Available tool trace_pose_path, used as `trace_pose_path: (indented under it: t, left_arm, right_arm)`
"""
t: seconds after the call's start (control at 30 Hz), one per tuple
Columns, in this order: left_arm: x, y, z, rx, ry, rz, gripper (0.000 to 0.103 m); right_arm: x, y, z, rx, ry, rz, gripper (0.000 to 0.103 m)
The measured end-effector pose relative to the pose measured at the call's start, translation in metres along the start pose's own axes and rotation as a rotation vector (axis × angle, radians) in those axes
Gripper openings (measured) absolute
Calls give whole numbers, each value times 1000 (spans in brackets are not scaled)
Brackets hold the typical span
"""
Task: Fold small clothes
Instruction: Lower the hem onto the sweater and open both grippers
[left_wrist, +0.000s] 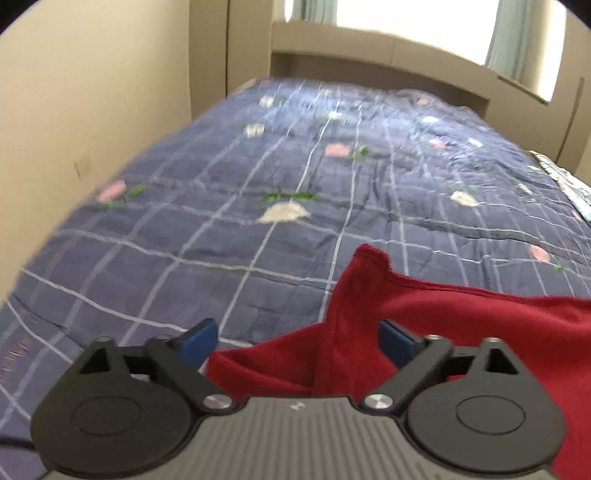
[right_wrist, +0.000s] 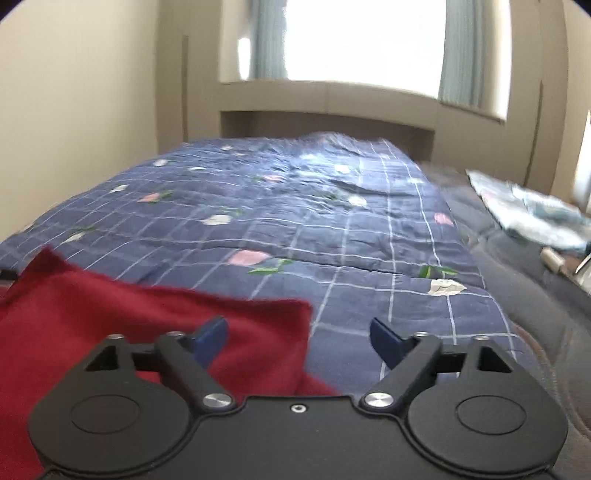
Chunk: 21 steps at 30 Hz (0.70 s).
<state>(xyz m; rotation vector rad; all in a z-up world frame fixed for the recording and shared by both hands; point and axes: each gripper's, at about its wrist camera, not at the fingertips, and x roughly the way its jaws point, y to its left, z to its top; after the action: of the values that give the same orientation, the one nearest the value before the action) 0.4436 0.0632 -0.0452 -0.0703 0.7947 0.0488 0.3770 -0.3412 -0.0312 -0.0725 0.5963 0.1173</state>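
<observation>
Left wrist view shows the dark red knit garment (left_wrist: 461, 332) lying on the bed just ahead of the left claw (left_wrist: 299, 338), spreading off to that claw's right, with one peaked corner standing up beyond its right finger. The claw's blue-padded jaws stand wide, cloth beneath the gap but nothing pinched. From the right wrist, the same red cloth (right_wrist: 129, 314) lies ahead and to the left of the right claw (right_wrist: 299, 338), whose jaws are likewise wide and empty; a straight edge and corner end just ahead, between its fingers. Beneath is the navy quilted bedspread with white grid lines and flower prints (left_wrist: 258, 166). A good fold likely needs each claw to take a matching corner, pinch only one layer, and lift evenly so the edges meet squarely.
</observation>
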Motion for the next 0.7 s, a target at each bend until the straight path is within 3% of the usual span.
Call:
trace_pose_path:
  t: [0.13, 0.27, 0.33, 0.43, 0.5, 0.6, 0.7]
  left_arm:
    - [-38, -9, -27, 34, -98, 41, 103]
    - [-63, -12, -63, 35, -165, 87, 103]
    - [-68, -11, -79, 33, -178, 115, 103]
    - [-65, -3, -97, 10, -152, 153, 103]
    - [-62, 7, -106, -46, -129, 143, 102]
    - [-58, 27, -117, -150, -134, 66, 103]
    - [-58, 30, -119, -153, -139, 58, 103]
  right_arm:
    - [-38, 23, -36, -49, -17, -29, 100]
    - [-58, 39, -78, -91, -17, -203, 101]
    - [-59, 38, -97, -73, 14, -284, 102]
    - [-67, 31, -109, 7, -2, -283, 102]
    - [-66, 37, -109, -15, -5, -301, 102]
    - [-66, 46, -110, -48, -22, -324, 102]
    - [-75, 49, -107, -60, -62, -361, 102]
